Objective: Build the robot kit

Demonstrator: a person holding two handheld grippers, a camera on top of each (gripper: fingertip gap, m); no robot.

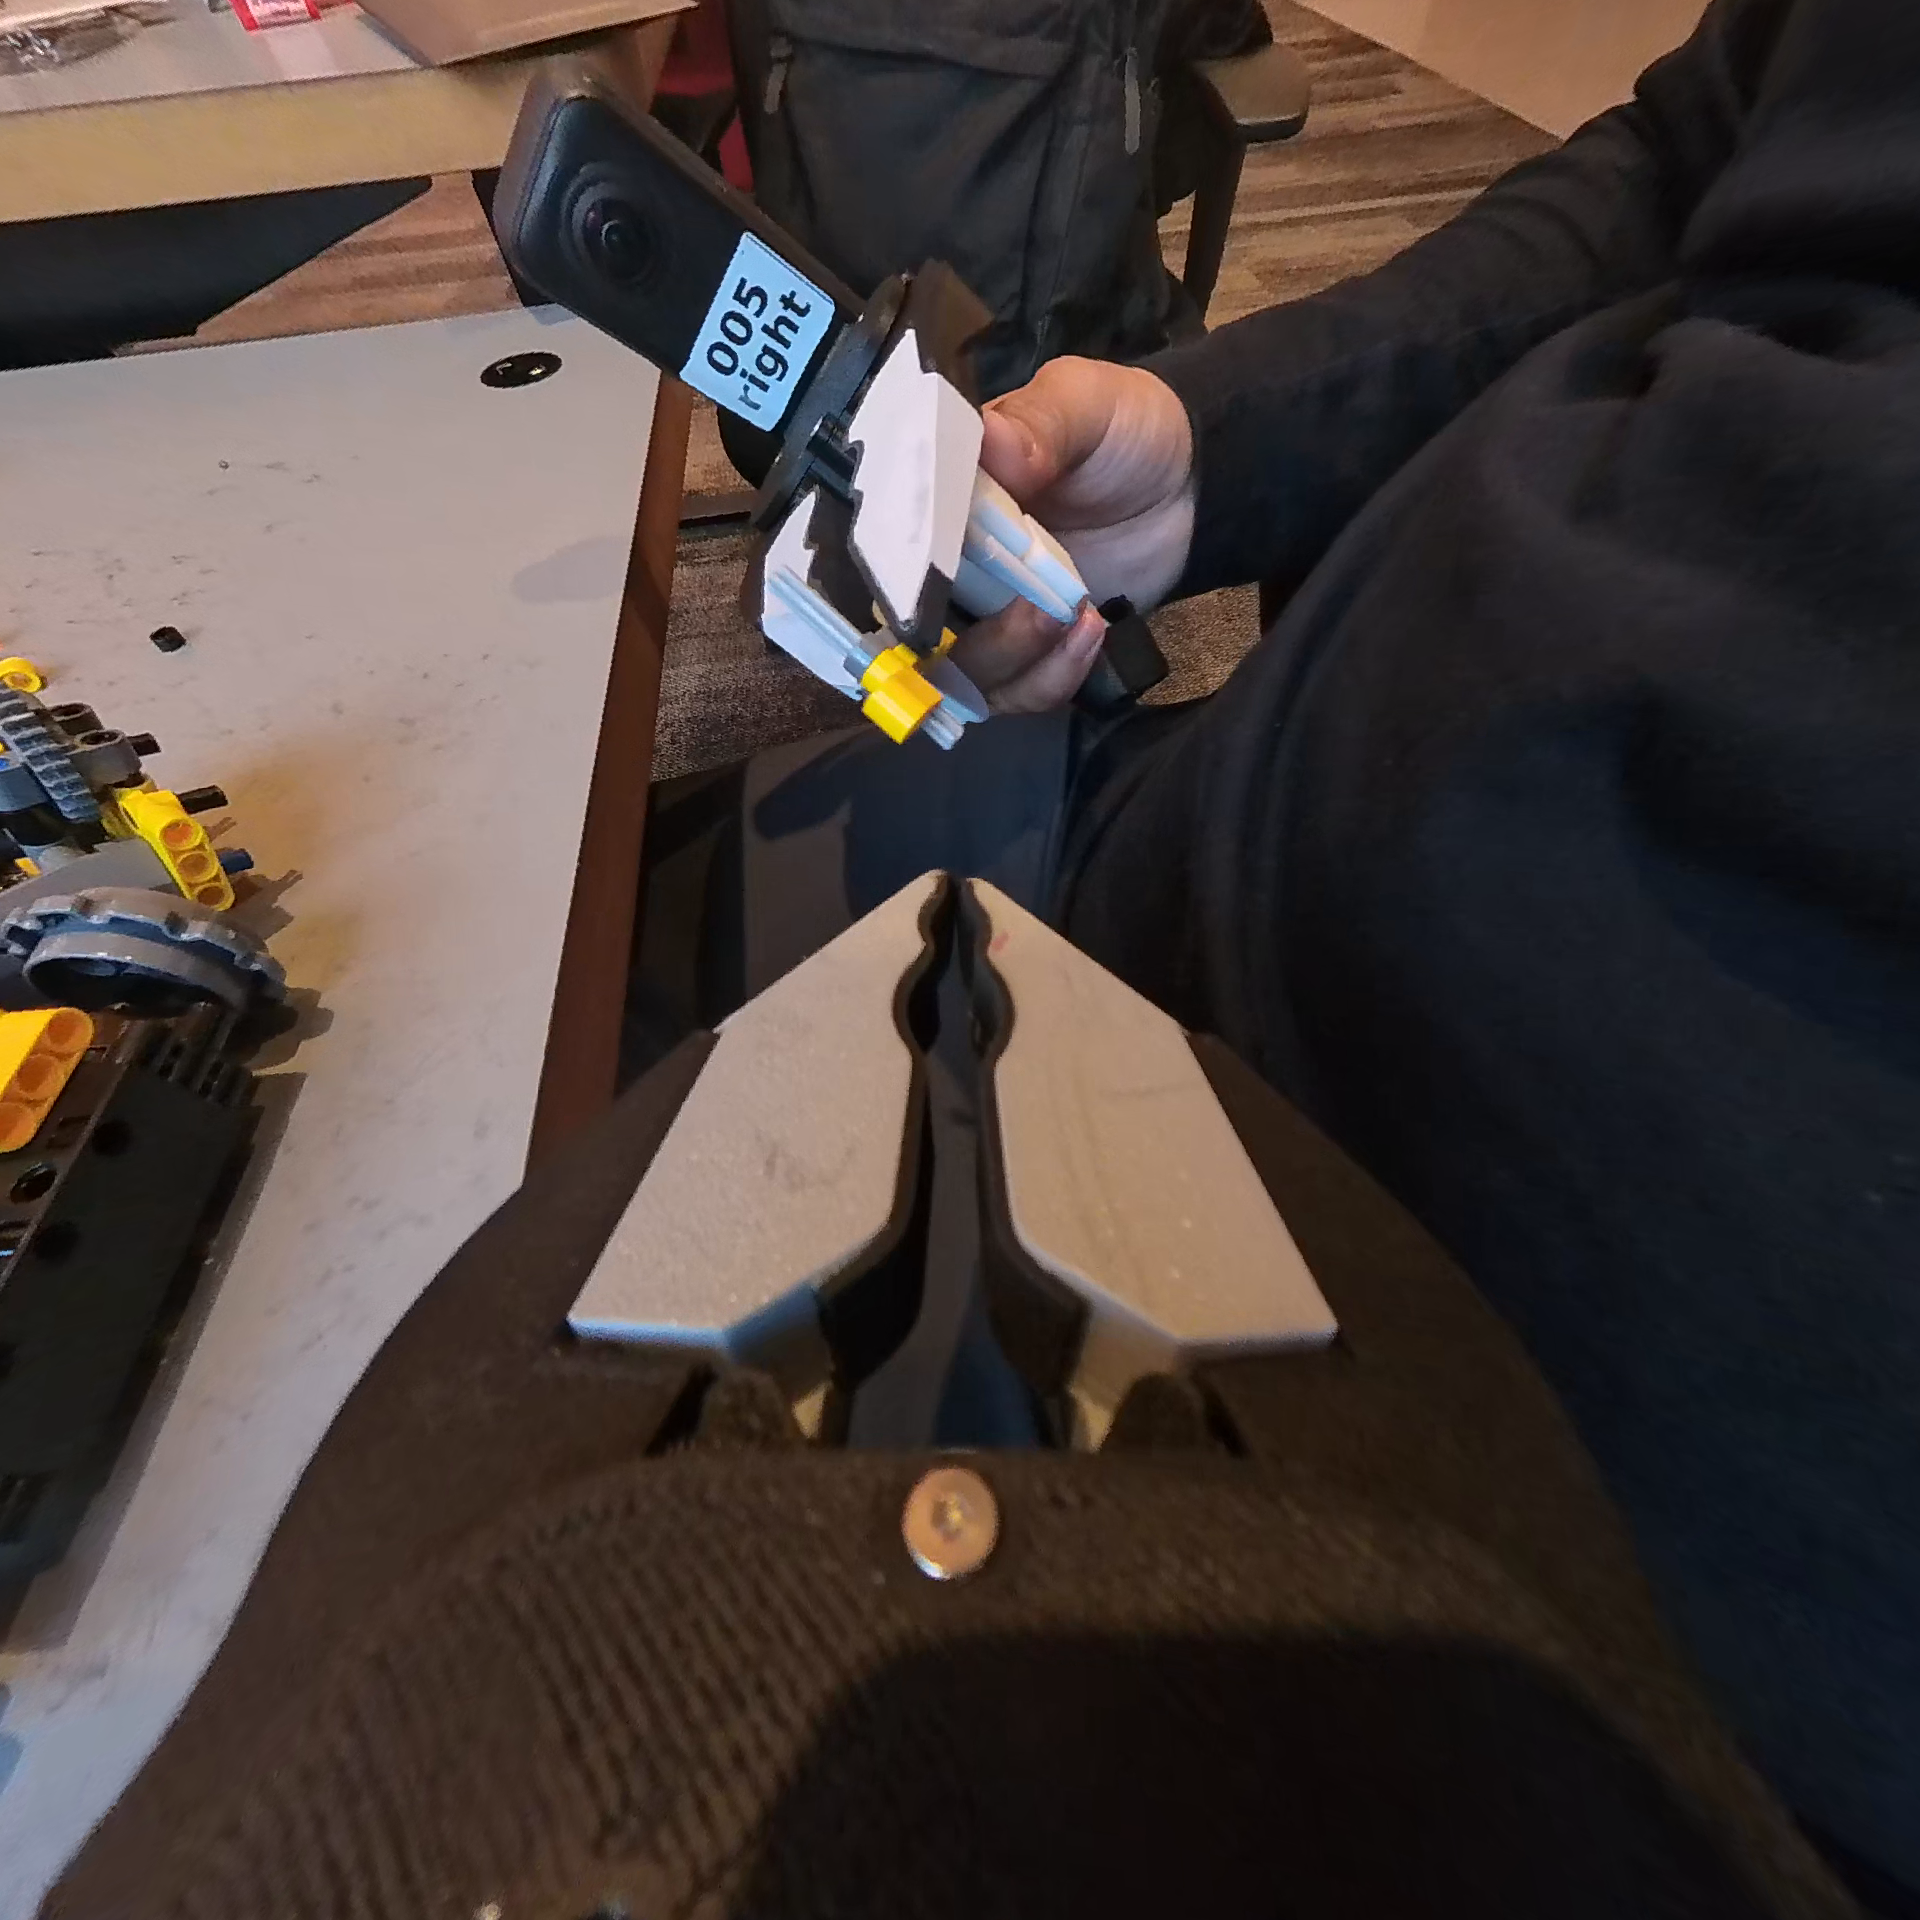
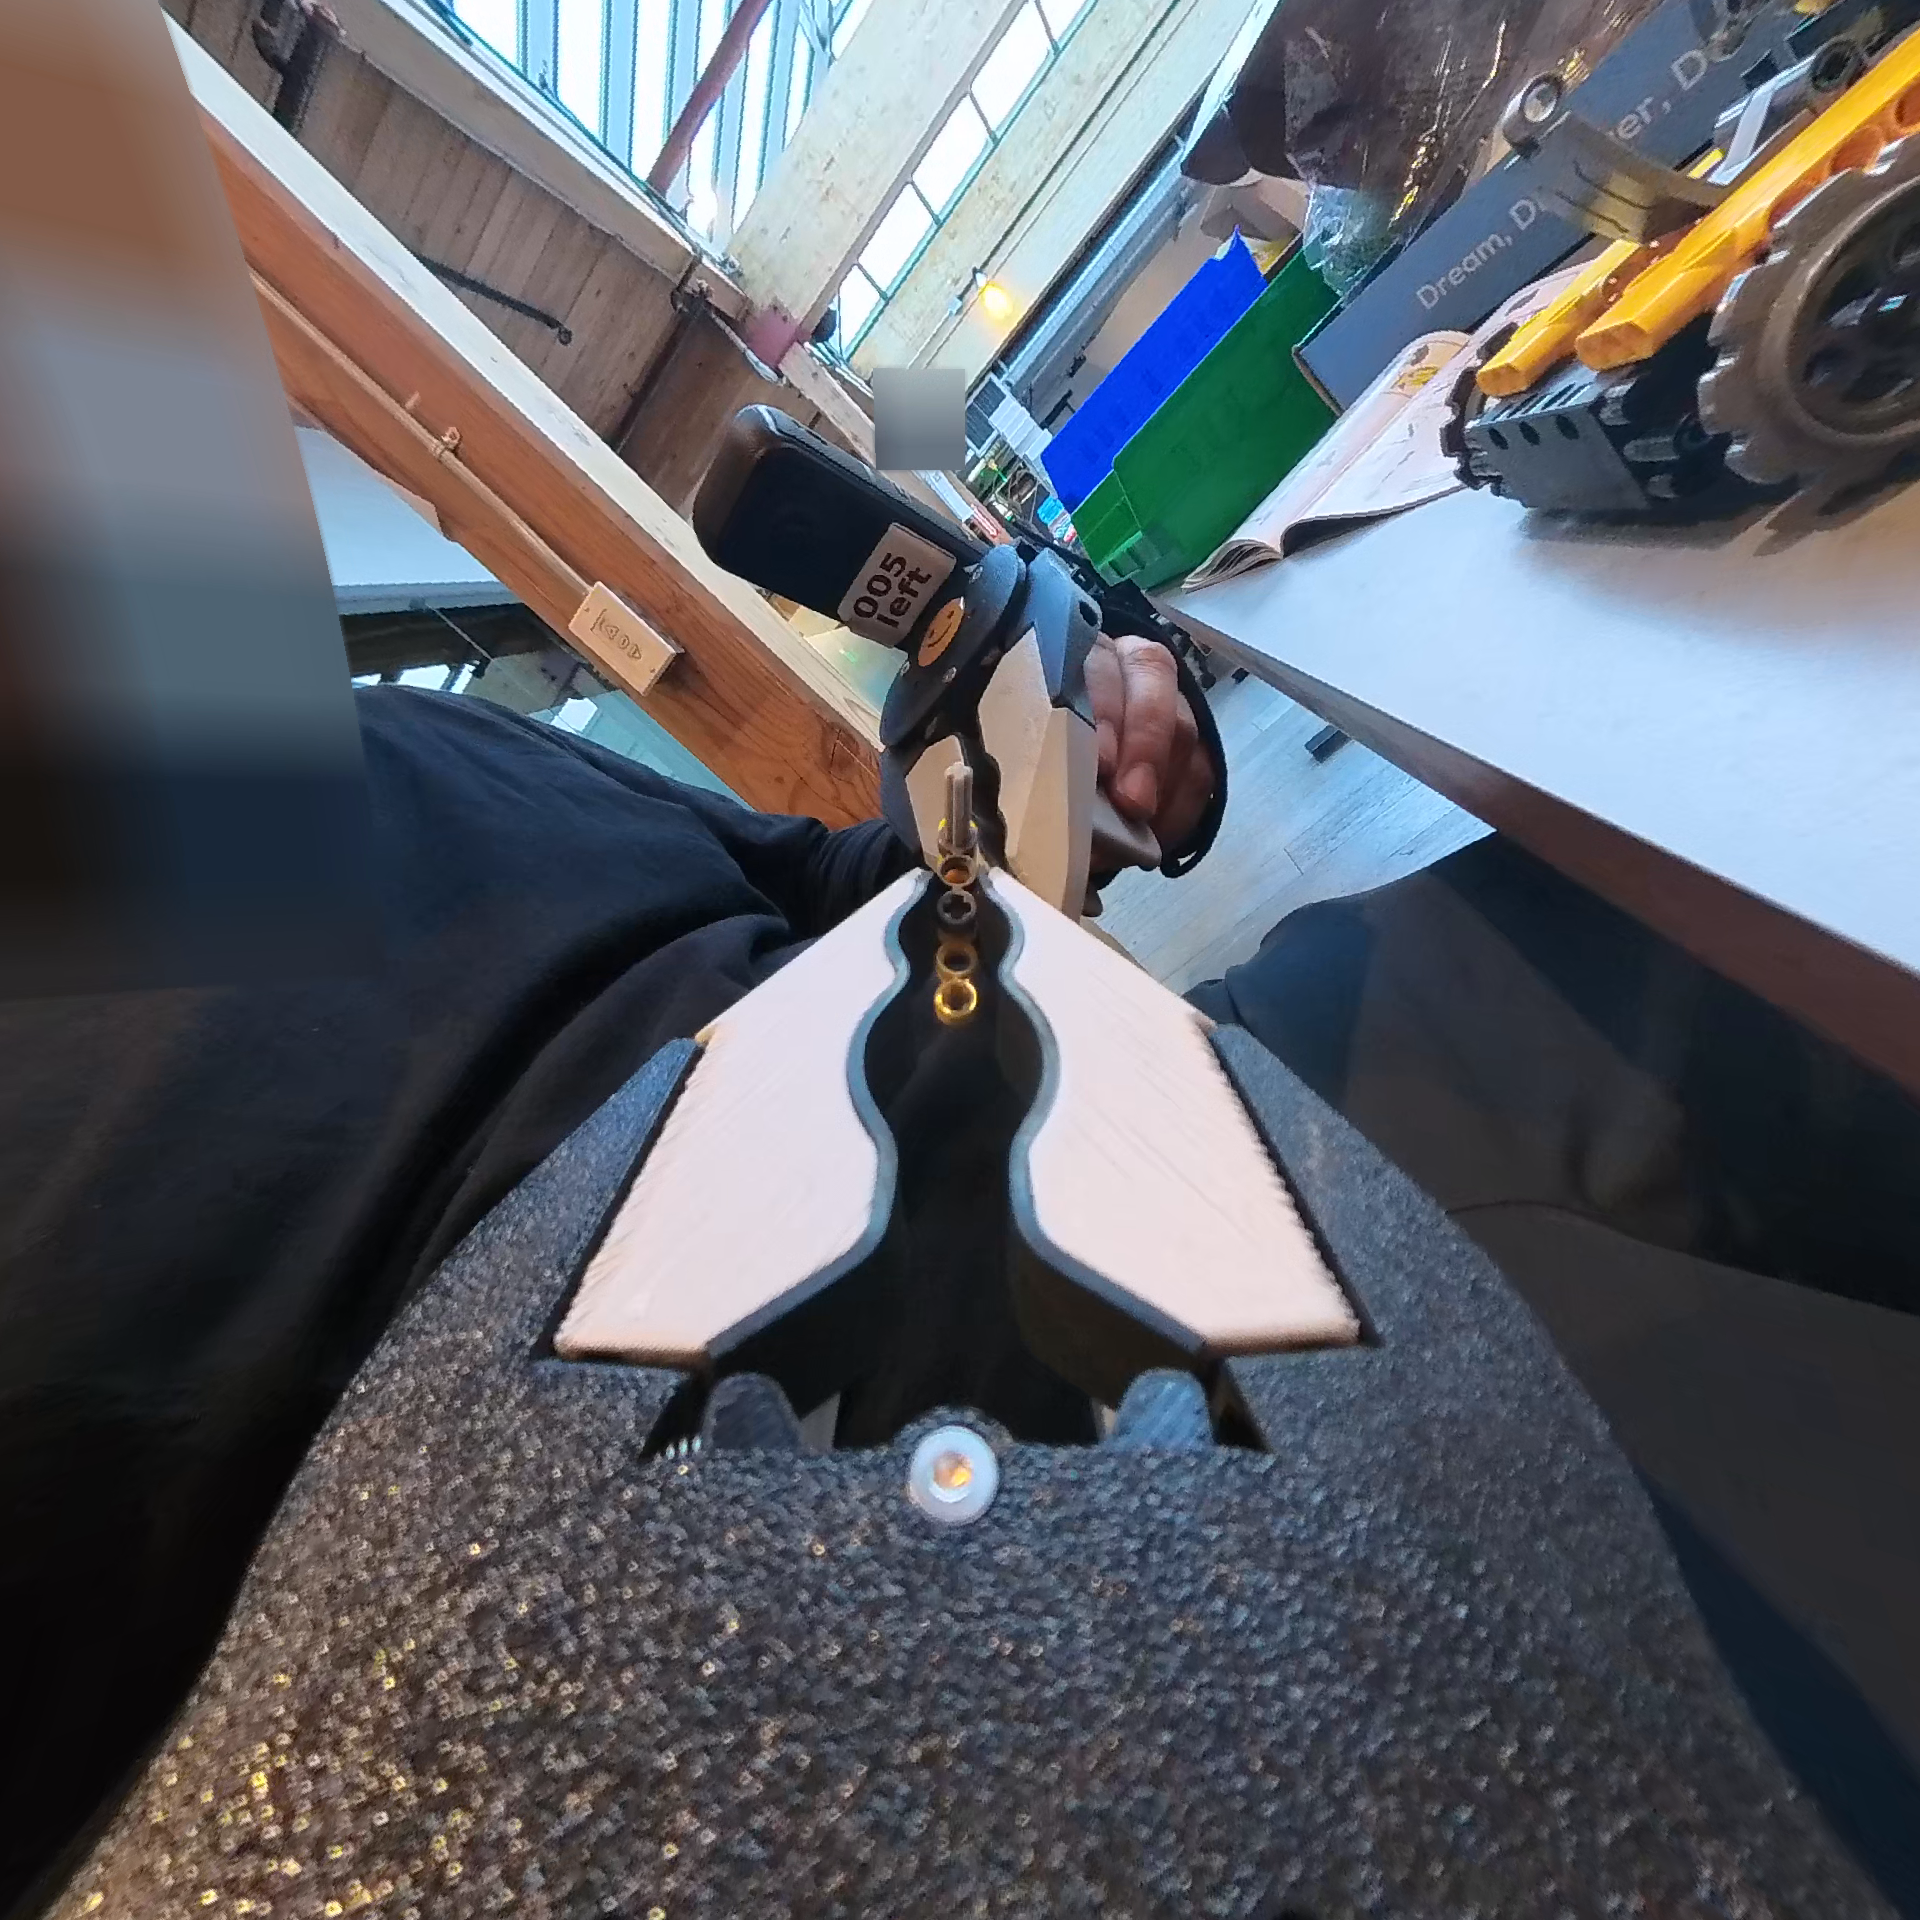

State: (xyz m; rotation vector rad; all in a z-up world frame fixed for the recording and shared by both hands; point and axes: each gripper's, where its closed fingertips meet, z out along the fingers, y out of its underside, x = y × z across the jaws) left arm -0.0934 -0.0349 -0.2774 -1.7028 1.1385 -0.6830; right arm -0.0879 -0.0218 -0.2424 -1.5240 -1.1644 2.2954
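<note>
- The grey surface (image 1: 343, 582) is carrying one part-built brick vehicle (image 1: 114, 935), black and yellow with a grey toothed wheel; an open booklet (image 2: 1340, 488) is lying beyond it, with one blue and one green bin (image 2: 1205, 436) stacked behind.
- A person in dark clothing is sitting beside the surface, holding both tools over the lap, off its edge.
- The right gripper (image 1: 914, 696) is clamping one small yellow connector piece (image 1: 896, 698) at the tips of its jaws, a thin grey axle (image 2: 957, 795) sticking out of it.
- That piece is looking light, rigid and slick, so I judge the flat yellow sides the best hold.
- The left gripper (image 1: 954, 894) is hovering just below it, jaws closed together and empty.
</note>
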